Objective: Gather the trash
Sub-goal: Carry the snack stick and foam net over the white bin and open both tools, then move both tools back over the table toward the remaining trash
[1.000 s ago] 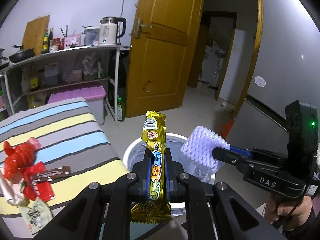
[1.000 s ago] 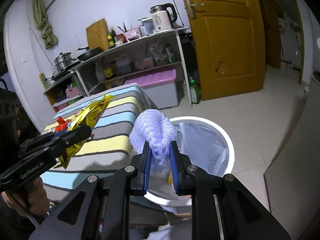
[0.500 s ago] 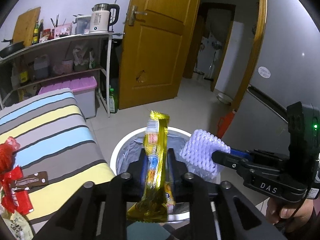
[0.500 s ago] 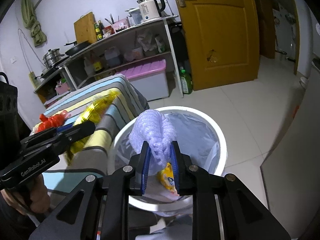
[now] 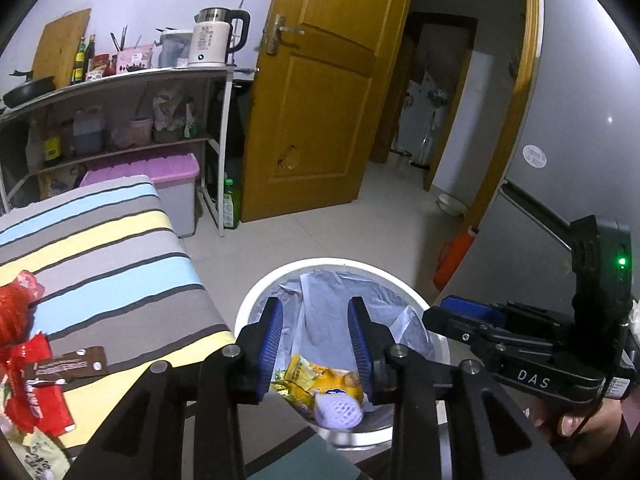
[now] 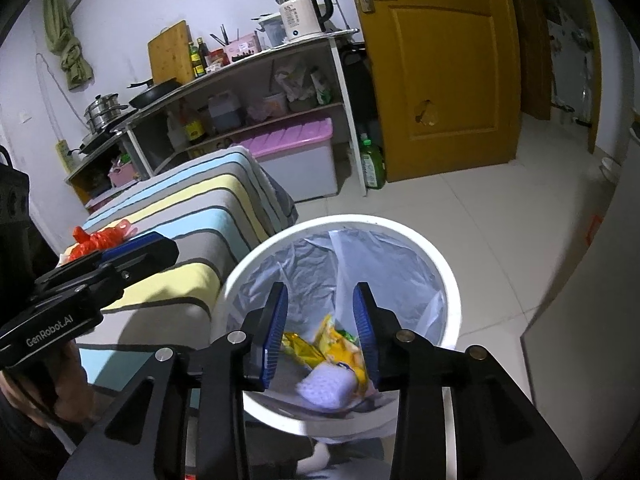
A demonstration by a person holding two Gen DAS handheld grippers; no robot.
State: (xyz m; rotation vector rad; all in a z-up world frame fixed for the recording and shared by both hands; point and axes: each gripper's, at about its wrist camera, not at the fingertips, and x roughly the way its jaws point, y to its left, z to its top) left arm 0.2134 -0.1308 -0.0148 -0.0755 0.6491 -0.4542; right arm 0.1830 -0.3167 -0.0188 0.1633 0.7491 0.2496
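The white trash bin stood on the floor, right beside the striped table. Both grippers hung over the bin's mouth. The left gripper had its jaws wide apart and held nothing. The right gripper was spread wide too, with nothing between its blue pads.

Down in the bin lay a white foam net and some yellow snack wrappers, all resting on the thin plastic liner.

More trash was waiting on the table, well away from the bin. There was a red bag, a red wrapper and a small brown wrapper. A pale packet sat at the table's near edge.

A few things could have gone wrong from here. The two grippers were close together over the bin, so a quick swing back toward the table might have knocked one against the other. A low swing might have hit the bin's rim and tipped it, because it looked light. The liner hung loose inside, so a finger dipping in could have snagged it and pulled it up. The wrappers on the table were flat and slippery. A pinch on just a corner might have let one slide out and drop on the floor beside the bin.
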